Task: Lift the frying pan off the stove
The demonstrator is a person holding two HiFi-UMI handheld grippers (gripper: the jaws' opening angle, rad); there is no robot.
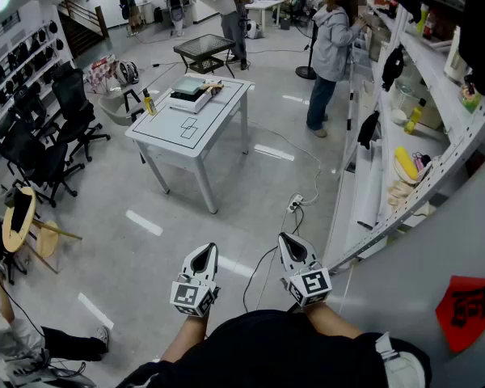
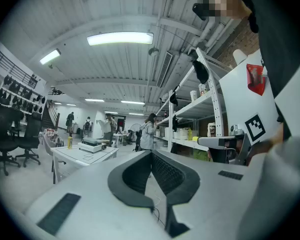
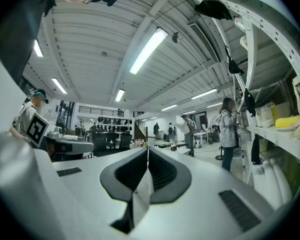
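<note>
A white table [image 1: 196, 133] stands far ahead across the floor, with a flat stove [image 1: 191, 93] at its far end. Whether a frying pan sits on the stove is too small to tell. In the left gripper view the same table [image 2: 82, 155] and stove [image 2: 92, 144] lie well beyond the jaws. My left gripper [image 1: 204, 254] and right gripper [image 1: 288, 242] are held level close to my body, side by side, far from the table. Both are shut with nothing between their jaws, as the left gripper [image 2: 151, 154] and right gripper [image 3: 147, 151] show in their own views.
A yellow bottle [image 1: 149, 103] stands on the table's left edge. White shelving [image 1: 420, 144] with goods runs along the right, and a person [image 1: 330, 51] stands at it. Black office chairs [image 1: 40, 148] line the left. A cable and power strip [image 1: 294, 204] lie on the floor between me and the table.
</note>
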